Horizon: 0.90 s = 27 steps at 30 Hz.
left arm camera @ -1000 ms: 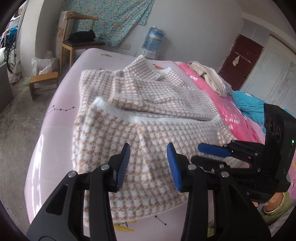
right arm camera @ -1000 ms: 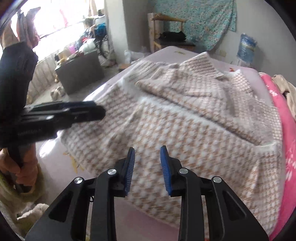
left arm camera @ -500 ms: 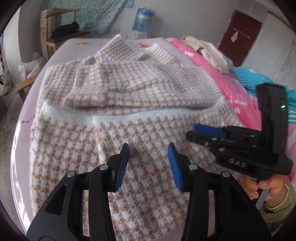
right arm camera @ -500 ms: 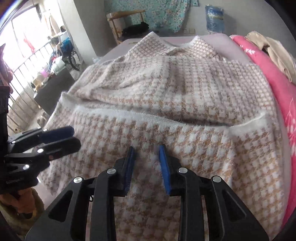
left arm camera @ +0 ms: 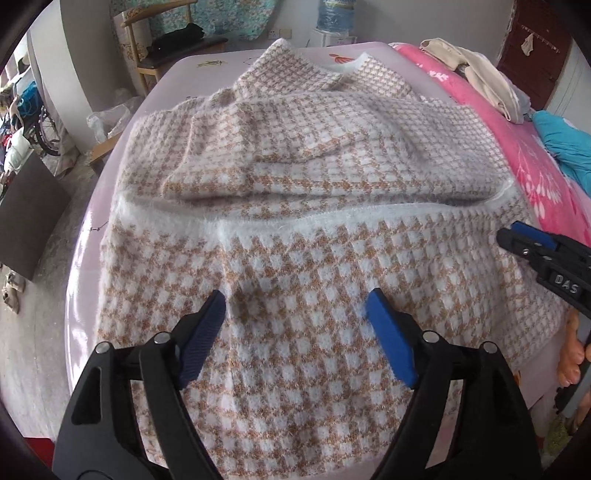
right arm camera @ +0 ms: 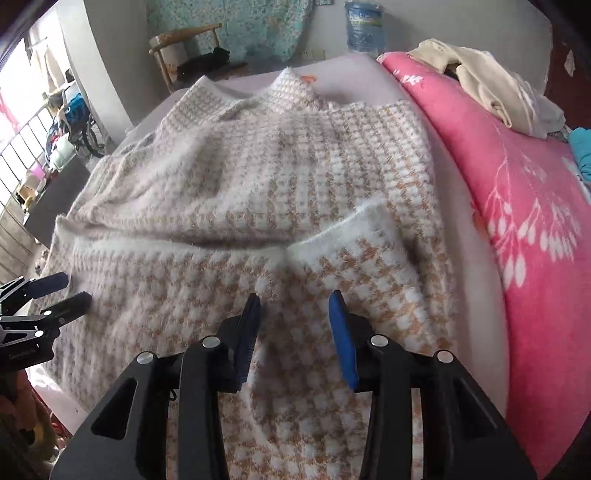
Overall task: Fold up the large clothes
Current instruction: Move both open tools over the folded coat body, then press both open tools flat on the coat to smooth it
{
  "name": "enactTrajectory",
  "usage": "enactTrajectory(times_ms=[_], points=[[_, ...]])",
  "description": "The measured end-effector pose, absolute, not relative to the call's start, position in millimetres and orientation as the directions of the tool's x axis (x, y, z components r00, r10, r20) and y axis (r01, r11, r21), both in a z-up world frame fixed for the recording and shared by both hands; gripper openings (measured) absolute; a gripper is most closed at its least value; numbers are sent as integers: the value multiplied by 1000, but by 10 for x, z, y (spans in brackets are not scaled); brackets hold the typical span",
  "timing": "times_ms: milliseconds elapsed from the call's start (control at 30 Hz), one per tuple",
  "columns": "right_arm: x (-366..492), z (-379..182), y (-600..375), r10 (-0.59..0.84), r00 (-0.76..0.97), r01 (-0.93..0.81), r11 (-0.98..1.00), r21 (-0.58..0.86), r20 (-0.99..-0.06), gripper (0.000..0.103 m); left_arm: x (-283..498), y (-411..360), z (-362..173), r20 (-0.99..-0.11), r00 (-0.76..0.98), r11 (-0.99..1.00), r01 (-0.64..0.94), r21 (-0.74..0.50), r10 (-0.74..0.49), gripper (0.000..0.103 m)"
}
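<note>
**Both claws spread above the folded sweater on the bed**

We are holding the left claw (left arm camera: 295, 314) over the near part of the houndstooth sweater (left arm camera: 314, 229), and its jaws are standing wide apart, having just been opening; nothing is caught between them, only the knit lying below. We are keeping the right claw (right arm camera: 293, 314) over the same near panel, further towards the pink side; its jaws are standing at a narrower gap, having also just been opening, and they are gripping nothing. In the left wrist view the right claw is reaching in from the right edge with a hand (left arm camera: 574, 354) under it, and in the right wrist view the left claw is showing at the left edge.

The sweater is lying spread on the pale lilac sheet of the bed (left arm camera: 85, 280), with its lower part turned up so that a fuzzy white hem (left arm camera: 332, 221) is running across the middle. On the right, a corner of that hem (right arm camera: 369, 221) is lying a little raised on the layer below. Beyond it the sleeves are lying folded across the body, and the collar is pointing away from us.

Further right a pink flowered blanket (right arm camera: 517, 184) is covering the bed, with cream clothes (right arm camera: 491, 88) heaped on it. At the far wall a wooden chair (left arm camera: 166, 44) and a water bottle (right arm camera: 364, 27) are standing.
</note>
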State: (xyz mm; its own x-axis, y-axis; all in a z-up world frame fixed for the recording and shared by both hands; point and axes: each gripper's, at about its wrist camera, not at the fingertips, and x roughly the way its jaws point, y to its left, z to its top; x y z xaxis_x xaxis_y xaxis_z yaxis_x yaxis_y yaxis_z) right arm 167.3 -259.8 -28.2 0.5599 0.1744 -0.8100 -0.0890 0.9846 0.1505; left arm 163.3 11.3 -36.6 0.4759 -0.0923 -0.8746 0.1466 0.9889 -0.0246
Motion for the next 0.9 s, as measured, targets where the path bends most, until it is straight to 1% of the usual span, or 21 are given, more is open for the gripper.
enactTrajectory(times_ms=[100,133,167,200,233,300,333,367,467,633,700,733,767,833,900], points=[[1499,-70,-2570,243,583,-156,970,187,-775,52,1644,108,-363,-878,475,991,130,1,-61,84],[1436,-41,-2527,259,581,-185,965,184,-772,59,1646,107,-363,-878,475,992,128,7,-56,84],[1371,-48,-2478,270,574,-214,961,177,-773,64,1646,107,-360,-878,475,992,126,13,-49,86],[1318,-74,-2418,279,562,-244,955,167,-779,66,1646,101,-361,-879,476,992,122,22,-39,88],[1271,-139,-2339,288,544,-273,949,159,-788,70,1649,98,-361,-879,476,992,119,30,-31,89],[1244,-328,-2224,268,489,-296,946,131,-830,74,1651,101,-361,-880,474,993,113,30,-27,90],[1260,-477,-2182,231,459,-297,950,96,-858,75,1647,99,-359,-881,472,994,108,28,-26,90],[1238,-534,-2143,199,467,-299,953,59,-862,79,1649,105,-361,-883,469,994,106,24,-29,91],[1187,-434,-2106,174,486,-295,955,27,-856,80,1662,111,-370,-882,470,994,103,24,-28,92],[1010,-233,-2062,275,517,-380,922,71,-811,80,1662,120,-380,-883,468,995,102,20,-30,94],[1007,-340,-1981,257,498,-401,915,44,-828,81,1661,123,-384,-883,469,995,100,18,-31,94],[1032,-449,-1949,219,477,-396,918,14,-851,82,1661,123,-382,-883,469,995,99,19,-30,94],[1065,-555,-1939,199,457,-387,922,8,-867,86,1663,126,-383,-883,468,995,98,16,-32,94],[1105,-588,-1980,222,455,-366,930,46,-862,88,1655,129,-386,-883,468,995,95,14,-32,95],[1113,-571,-1978,223,446,-371,927,48,-867,88,1645,129,-386,-882,470,995,95,15,-31,95]])
